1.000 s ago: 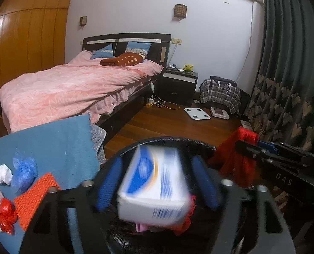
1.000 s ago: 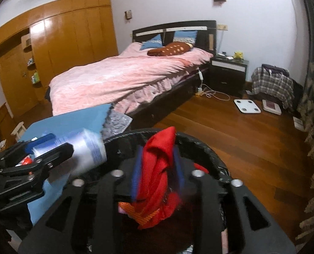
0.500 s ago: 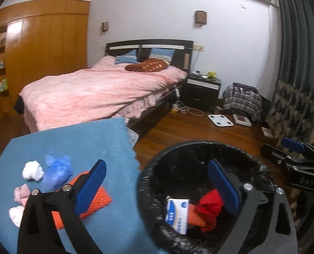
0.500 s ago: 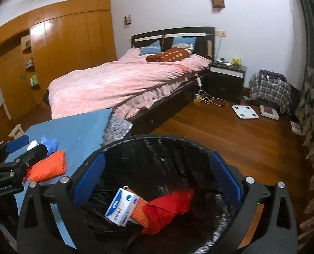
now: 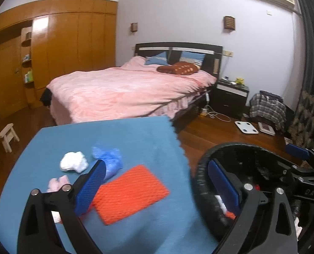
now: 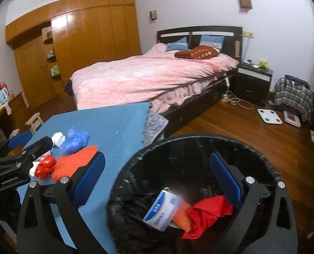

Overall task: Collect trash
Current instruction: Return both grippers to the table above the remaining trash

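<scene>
Now | left tool (image 5: 157, 182), right tool (image 6: 159, 173): wide apart, unloaded | orange mesh (image 5: 129, 192) beside bin (image 6: 199, 139)

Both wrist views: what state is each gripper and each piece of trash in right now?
Left gripper: jaws open, empty.
Right gripper: jaws open, empty.
Bin: lined, partly filled.
Box: in bin, tilted.
Red cloth: in bin, crumpled.
Orange pad: flat on table.
Blue bag: crumpled on table.
White tissue: balled on table.

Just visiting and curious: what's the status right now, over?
Left gripper and right gripper open, empty. Box and red cloth in bin. Orange mesh, wads on blue table. Nothing blocking.
</scene>
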A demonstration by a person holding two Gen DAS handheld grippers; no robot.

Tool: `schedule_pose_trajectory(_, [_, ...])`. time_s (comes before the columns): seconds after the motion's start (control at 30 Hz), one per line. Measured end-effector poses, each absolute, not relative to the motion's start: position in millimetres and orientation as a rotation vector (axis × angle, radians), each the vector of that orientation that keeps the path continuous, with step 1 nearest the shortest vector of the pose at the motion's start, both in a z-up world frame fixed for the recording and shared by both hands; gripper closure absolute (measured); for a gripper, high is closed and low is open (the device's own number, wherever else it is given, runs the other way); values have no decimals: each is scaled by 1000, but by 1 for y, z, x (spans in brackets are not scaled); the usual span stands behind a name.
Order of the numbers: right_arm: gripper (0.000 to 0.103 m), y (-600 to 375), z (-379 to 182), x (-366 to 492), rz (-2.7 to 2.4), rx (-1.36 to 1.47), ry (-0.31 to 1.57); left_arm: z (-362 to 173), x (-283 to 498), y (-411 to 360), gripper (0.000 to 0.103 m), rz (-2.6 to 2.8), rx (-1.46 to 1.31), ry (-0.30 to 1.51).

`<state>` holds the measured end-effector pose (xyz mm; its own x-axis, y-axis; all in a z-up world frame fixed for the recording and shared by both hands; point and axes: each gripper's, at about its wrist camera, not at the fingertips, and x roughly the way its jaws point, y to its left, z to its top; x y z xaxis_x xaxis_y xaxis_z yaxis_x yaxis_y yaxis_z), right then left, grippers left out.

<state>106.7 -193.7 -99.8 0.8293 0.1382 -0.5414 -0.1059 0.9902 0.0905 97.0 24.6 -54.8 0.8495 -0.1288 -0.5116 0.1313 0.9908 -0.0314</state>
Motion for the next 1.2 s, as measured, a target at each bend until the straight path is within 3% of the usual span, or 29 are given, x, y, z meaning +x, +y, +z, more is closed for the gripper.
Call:
schedule_pose_trajectory(0.7, [7,-69,-124,135,314,-42,610,-89,84,159,8,115,-14,589])
schedule_pose_trajectory(1.2, [7,-17,-156,144,378,-109,671,-141,95,210,19,193,-68,725])
